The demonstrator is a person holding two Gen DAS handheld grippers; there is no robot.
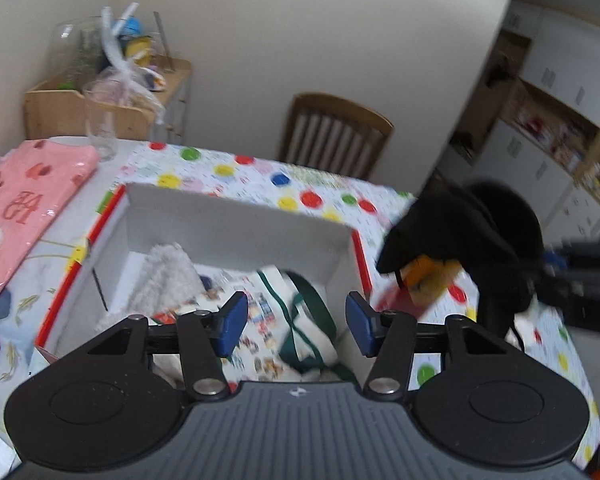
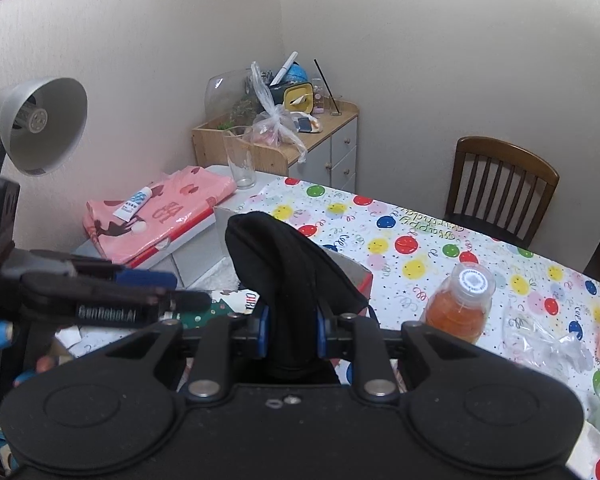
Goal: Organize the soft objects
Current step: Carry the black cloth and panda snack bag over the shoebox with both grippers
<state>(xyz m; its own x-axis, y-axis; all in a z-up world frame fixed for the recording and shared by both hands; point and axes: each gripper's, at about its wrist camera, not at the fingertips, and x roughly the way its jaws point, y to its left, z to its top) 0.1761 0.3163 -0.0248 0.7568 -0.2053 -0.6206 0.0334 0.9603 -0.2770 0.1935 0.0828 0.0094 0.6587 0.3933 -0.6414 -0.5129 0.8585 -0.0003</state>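
Note:
A white cardboard box (image 1: pixel 236 220) with red edges stands open on the balloon-print tablecloth (image 1: pixel 308 184). Inside it lie a white fluffy towel (image 1: pixel 164 276) and a printed tote bag (image 1: pixel 284 320) with green straps. My left gripper (image 1: pixel 296 320) hovers over the box, open, with nothing pressed between its blue pads. My right gripper (image 2: pixel 292 328) is shut on a black soft cloth (image 2: pixel 288 264) that stands up between its pads. In the left wrist view this black cloth (image 1: pixel 460 232) hangs just right of the box, above the table.
An orange drink bottle (image 2: pixel 460 304) stands on the table right of the box. A pink packaged textile (image 2: pixel 160 216) with a small tube on it lies to the left, beside a glass (image 2: pixel 240 156). A desk lamp (image 2: pixel 40 124), a wooden chair (image 2: pixel 500 184) and crumpled plastic (image 2: pixel 540 344) surround.

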